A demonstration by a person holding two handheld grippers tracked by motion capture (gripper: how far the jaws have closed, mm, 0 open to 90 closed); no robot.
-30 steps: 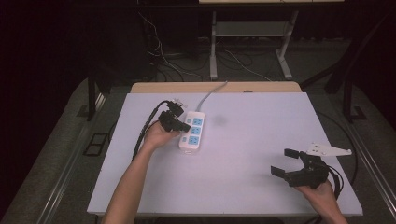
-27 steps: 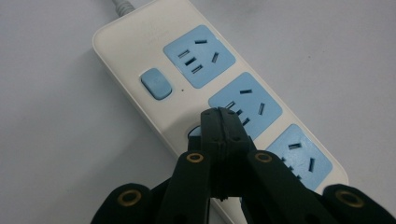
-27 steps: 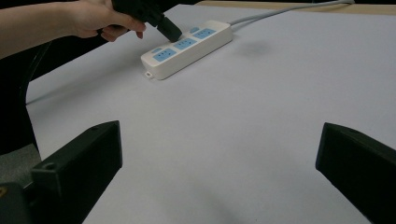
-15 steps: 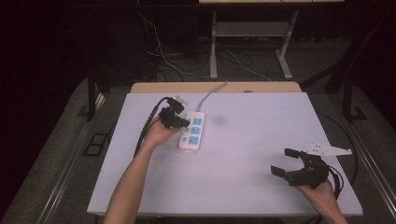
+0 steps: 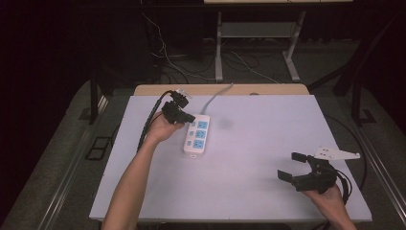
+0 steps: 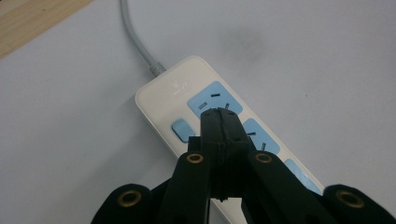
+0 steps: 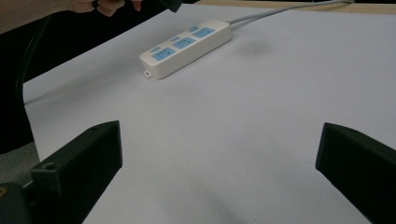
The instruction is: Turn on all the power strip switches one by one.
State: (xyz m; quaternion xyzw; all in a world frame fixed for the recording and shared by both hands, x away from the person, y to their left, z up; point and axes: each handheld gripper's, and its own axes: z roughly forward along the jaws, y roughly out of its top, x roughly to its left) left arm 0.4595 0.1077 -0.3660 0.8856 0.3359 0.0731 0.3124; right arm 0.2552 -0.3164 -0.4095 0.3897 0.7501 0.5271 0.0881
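- Left tool [image 6: 218, 122], jaws together and empty, hovers just above the power strip [image 5: 197, 135] near its switch [image 6: 181, 128].
- Right tool [image 5: 293, 166], jaws apart, rests well away.
- Best approach: press the switch squarely.

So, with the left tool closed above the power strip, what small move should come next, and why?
Probably lower the left tool a little onto the switch of the power strip. Its jaws are shut with nothing between them, and the tips hang just above the strip's cord end, beside that button. The right tool rests open, far off, so it seems to have no part here.
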